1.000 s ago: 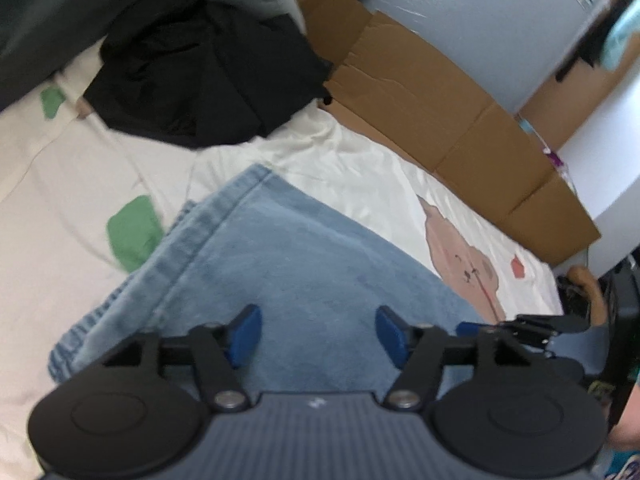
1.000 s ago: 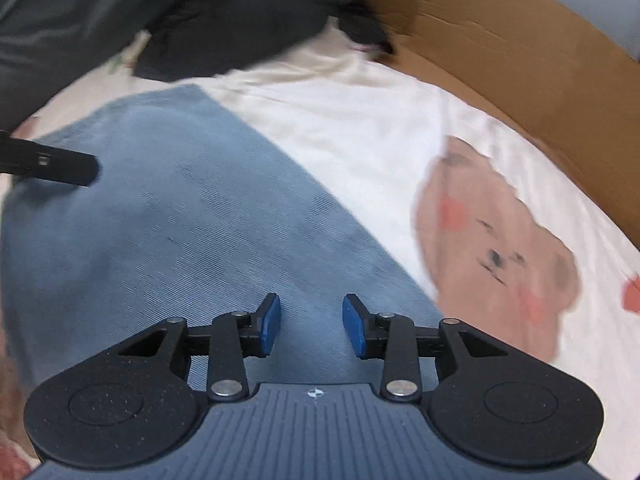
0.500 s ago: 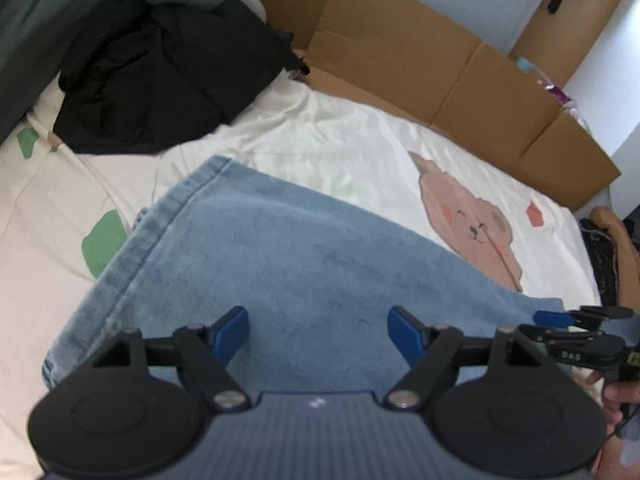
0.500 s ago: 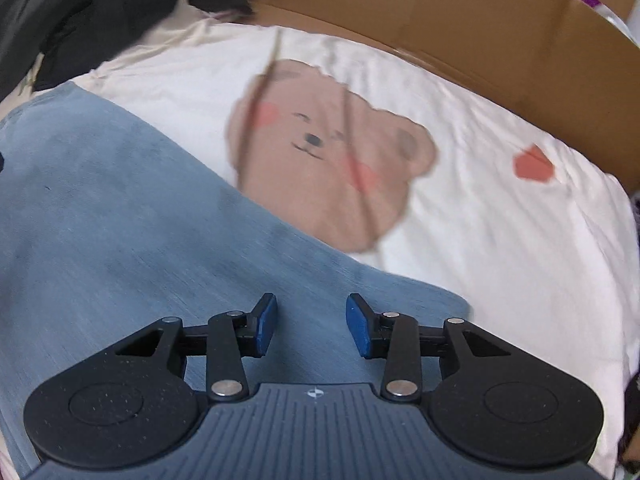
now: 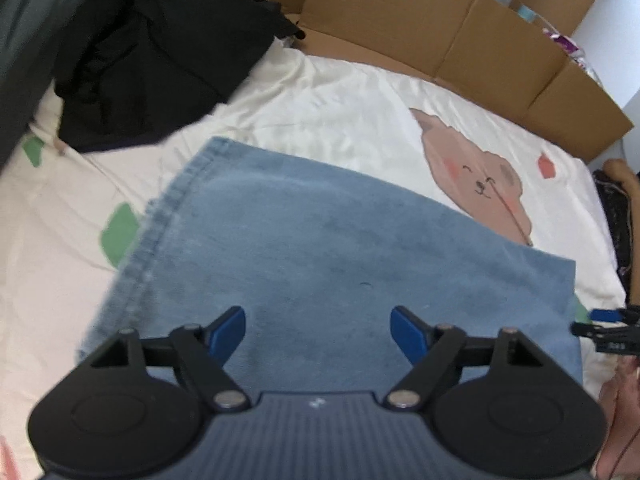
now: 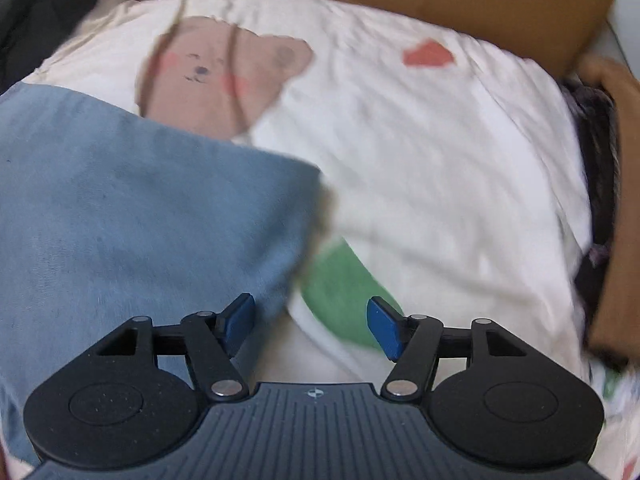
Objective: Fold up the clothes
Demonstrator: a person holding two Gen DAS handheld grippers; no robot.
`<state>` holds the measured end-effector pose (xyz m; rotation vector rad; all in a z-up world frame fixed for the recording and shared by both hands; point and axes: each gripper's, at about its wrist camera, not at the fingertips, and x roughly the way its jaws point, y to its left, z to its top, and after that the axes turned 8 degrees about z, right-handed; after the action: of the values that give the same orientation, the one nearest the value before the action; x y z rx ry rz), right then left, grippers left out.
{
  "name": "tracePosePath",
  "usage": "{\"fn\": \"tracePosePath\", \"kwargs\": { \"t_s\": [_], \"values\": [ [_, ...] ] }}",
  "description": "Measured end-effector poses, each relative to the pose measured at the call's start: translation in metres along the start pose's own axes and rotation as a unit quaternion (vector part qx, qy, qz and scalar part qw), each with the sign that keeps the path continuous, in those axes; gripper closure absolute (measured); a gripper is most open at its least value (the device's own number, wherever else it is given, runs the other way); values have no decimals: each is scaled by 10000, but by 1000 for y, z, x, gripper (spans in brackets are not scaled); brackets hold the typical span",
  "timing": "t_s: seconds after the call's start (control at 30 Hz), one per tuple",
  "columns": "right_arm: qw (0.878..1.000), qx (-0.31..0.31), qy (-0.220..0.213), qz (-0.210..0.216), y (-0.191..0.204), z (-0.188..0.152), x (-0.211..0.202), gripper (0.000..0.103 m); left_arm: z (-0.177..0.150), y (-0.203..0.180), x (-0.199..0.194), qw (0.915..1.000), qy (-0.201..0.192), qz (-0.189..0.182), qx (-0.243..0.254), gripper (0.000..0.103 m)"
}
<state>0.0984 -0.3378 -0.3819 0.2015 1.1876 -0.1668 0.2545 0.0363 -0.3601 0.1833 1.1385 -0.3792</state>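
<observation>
Hovering above denim garment [image 5: 328,256]: both tools, agape

The denim garment [image 5: 320,240] is faded mid-blue, with a paler, whitish stitched hem along its 9 o'clock edge. It lies on a cream bedsheet [image 5: 340,108] printed with a pinkish-brown bear [image 5: 476,184] that has rosy cheeks and a thin dark face, at 2 o'clock of the denim. A coral-red patch [image 5: 546,165] sits at 3 o'clock of the bear, and green patches [image 5: 120,236] at 9 o'clock of the denim. At 11 o'clock lies a black garment [image 5: 160,60]. Plain tan cardboard [image 5: 460,40] borders the sheet. Both claws are black with blue pads [image 5: 228,330].
</observation>
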Motion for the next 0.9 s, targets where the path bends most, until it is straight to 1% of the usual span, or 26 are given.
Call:
{"fn": "tracePosePath", "kwargs": {
  "t_s": [0.07, 0.13, 0.2, 0.23, 0.3, 0.33, 0.43, 0.53, 0.57, 0.63, 0.7, 0.8, 0.9],
  "values": [
    [9997, -193, -4, -118, 3, -5, -14, 36, 6, 4, -15, 9999, 16, 125, -24, 21],
    [9997, -201, -104, -105, 3, -8, -29, 36, 11, 7, -32, 9997, 23, 258, -47, 21],
    [9996, 100, -244, -39, -1, -9, -46, 36, 17, 9, -49, 9995, 51, 321, -55, 20],
    [9991, 259, -327, -5, -4, -9, -54, 36, 20, 9, -57, 9996, 110, 276, -28, 19],
    [9972, 574, -461, 92, -5, -11, -67, 36, 27, 6, -75, 9993, 212, 292, 127, 19],
    [9966, 673, -459, 118, -3, -11, -73, 36, 30, 4, -84, 9990, 226, 327, 189, 19],
    [9945, 873, -527, 258, 5, -14, -90, 36, 39, -1, -112, 9984, 197, 439, 306, 18],
    [9902, 979, -831, 557, 15, -18, -112, 36, 45, -3, -136, 9984, 27, 500, 268, 12],
    [9892, 973, -911, 607, 18, -18, -116, 36, 45, -3, -139, 9983, -5, 518, 257, 11],
    [9885, 927, -1057, 559, 24, -21, -124, 36, 46, -3, -138, 9979, -6, 580, 276, 11],
    [9890, 872, -1070, 535, 27, -23, -122, 36, 44, -2, -133, 9976, -8, 626, 281, 11],
    [9885, 941, -1072, 501, 28, -29, -114, 35, 40, -2, -120, 9984, 106, 486, 269, 11],
    [9892, 1037, -914, 496, 30, -36, -99, 36, 35, -6, -98, 9980, 283, 356, 435, 12]
  ]
}}
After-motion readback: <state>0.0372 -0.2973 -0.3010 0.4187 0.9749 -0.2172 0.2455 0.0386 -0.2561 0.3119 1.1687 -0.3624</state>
